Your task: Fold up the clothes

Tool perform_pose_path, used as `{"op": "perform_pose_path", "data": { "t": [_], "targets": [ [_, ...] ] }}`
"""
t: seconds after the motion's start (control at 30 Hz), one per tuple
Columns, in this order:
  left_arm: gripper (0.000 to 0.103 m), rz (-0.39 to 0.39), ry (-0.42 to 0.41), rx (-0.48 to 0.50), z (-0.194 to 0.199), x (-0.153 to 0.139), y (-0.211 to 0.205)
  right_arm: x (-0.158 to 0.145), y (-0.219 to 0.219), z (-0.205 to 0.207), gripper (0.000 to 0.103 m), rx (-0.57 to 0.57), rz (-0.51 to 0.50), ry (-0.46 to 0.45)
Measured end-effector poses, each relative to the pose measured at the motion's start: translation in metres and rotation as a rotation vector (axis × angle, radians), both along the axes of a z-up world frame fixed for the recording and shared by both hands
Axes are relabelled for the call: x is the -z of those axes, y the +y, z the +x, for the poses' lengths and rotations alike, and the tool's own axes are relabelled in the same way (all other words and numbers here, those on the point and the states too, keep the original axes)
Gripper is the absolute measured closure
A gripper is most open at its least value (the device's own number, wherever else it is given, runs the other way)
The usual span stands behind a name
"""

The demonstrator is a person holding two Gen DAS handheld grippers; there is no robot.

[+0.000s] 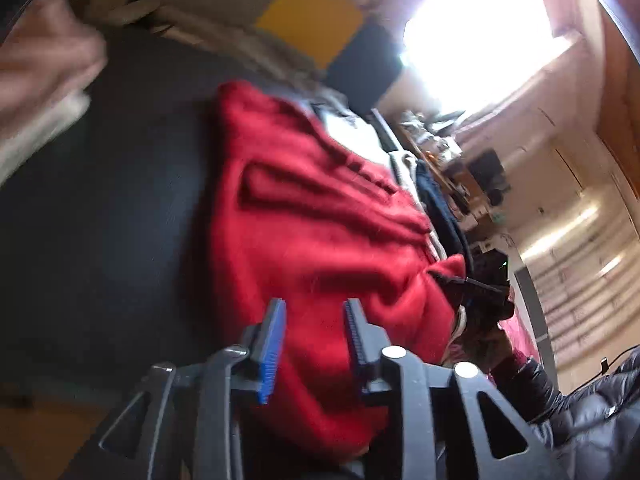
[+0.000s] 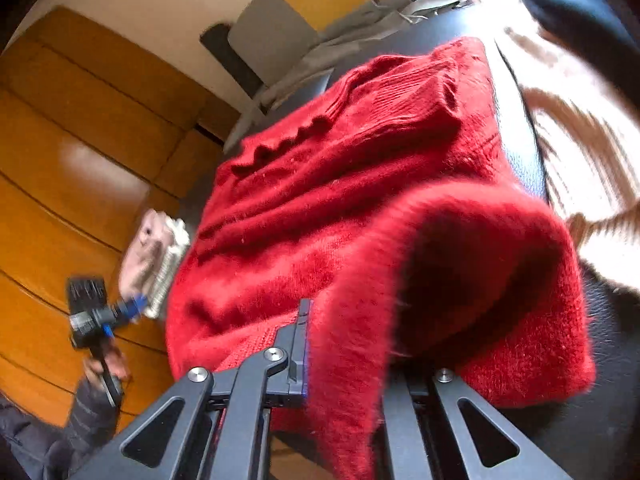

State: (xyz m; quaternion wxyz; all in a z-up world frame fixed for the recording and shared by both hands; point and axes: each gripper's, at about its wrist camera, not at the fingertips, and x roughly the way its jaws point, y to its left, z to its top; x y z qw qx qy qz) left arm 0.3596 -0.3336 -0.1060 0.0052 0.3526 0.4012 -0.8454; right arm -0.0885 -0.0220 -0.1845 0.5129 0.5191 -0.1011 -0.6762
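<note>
A: Start at the jaws. What has the right gripper [image 2: 344, 344] got?

B: A fold of the red sweater [image 2: 360, 184]. In the right wrist view the fuzzy cloth drapes down between the two fingers at bottom centre, the jaws closed on it, and a lifted flap arches over the right finger (which is mostly hidden by it).

A: And the left gripper [image 1: 314, 344]?

B: Its jaws stand apart, nothing between the blue pads [image 1: 272, 352] but the sweater lying beyond them. In the left wrist view they sit at lower centre, just over the near edge of the garment.

A: Where does the sweater lie?

B: Spread across the dark table [image 1: 100, 208], filling the middle of both frames, ribbed hem toward the top in the right wrist view.

A: Around it?

B: A cream and pink garment [image 2: 580, 120] at the right edge of the right wrist view, grey cloth [image 2: 360, 24] at upper centre, and a wooden floor [image 2: 60, 180] on the left. The frames are blurred.
</note>
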Motion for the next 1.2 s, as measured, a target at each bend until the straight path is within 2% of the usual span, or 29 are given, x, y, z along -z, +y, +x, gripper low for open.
{"op": "perform_pose_path", "data": {
  "t": [0.1, 0.2, 0.37, 0.43, 0.47, 0.5, 0.53, 0.6, 0.73, 0.77, 0.87, 0.97, 1.03, 1.1, 1.2],
  "targets": [
    [0.054, 0.059, -0.074, 0.040, 0.014, 0.030, 0.024, 0.002, -0.002, 0.001, 0.098, 0.002, -0.012, 0.013],
    [0.047, 0.093, -0.119, 0.118, 0.010, 0.055, 0.052, 0.002, -0.003, 0.001, 0.098, 0.000, -0.020, 0.019],
    [0.046, 0.085, -0.161, 0.151, -0.013, 0.081, 0.070, 0.000, 0.000, 0.004, 0.098, -0.006, -0.027, 0.035],
    [0.050, 0.070, -0.196, 0.147, -0.023, 0.091, 0.072, -0.001, 0.001, 0.005, 0.098, -0.007, -0.027, 0.041],
    [0.063, 0.058, -0.208, 0.147, -0.027, 0.093, 0.073, -0.001, 0.001, 0.006, 0.098, -0.006, -0.026, 0.043],
    [0.087, 0.037, -0.216, 0.149, -0.029, 0.093, 0.075, -0.001, 0.001, 0.006, 0.098, -0.007, -0.024, 0.048],
    [0.093, 0.031, -0.215, 0.148, -0.029, 0.090, 0.075, -0.002, 0.001, 0.006, 0.098, -0.009, -0.022, 0.055],
    [0.092, 0.084, -0.153, 0.146, -0.025, 0.080, 0.071, -0.005, 0.000, 0.007, 0.098, -0.012, -0.020, 0.066],
    [0.092, 0.176, 0.077, 0.145, -0.018, 0.033, 0.055, -0.020, 0.001, 0.008, 0.095, -0.017, -0.055, 0.067],
    [0.092, 0.179, 0.130, 0.144, -0.021, 0.020, 0.049, -0.024, 0.001, 0.008, 0.091, -0.018, -0.063, 0.068],
    [0.092, 0.183, 0.280, 0.147, -0.031, -0.020, 0.029, -0.035, 0.001, 0.008, 0.091, -0.022, -0.090, 0.069],
    [0.092, 0.155, 0.372, 0.171, -0.060, -0.050, 0.009, -0.047, 0.002, 0.008, 0.091, -0.023, -0.120, 0.070],
    [0.092, 0.136, 0.413, 0.184, -0.084, -0.065, -0.007, -0.059, 0.001, 0.002, 0.091, -0.017, -0.151, 0.077],
    [0.092, 0.128, 0.418, 0.177, -0.113, -0.071, -0.028, -0.069, -0.002, -0.005, 0.091, -0.011, -0.166, 0.084],
    [0.092, 0.155, 0.348, 0.106, -0.161, -0.048, -0.055, -0.071, -0.014, -0.027, 0.091, 0.015, -0.141, 0.077]
  ]
}}
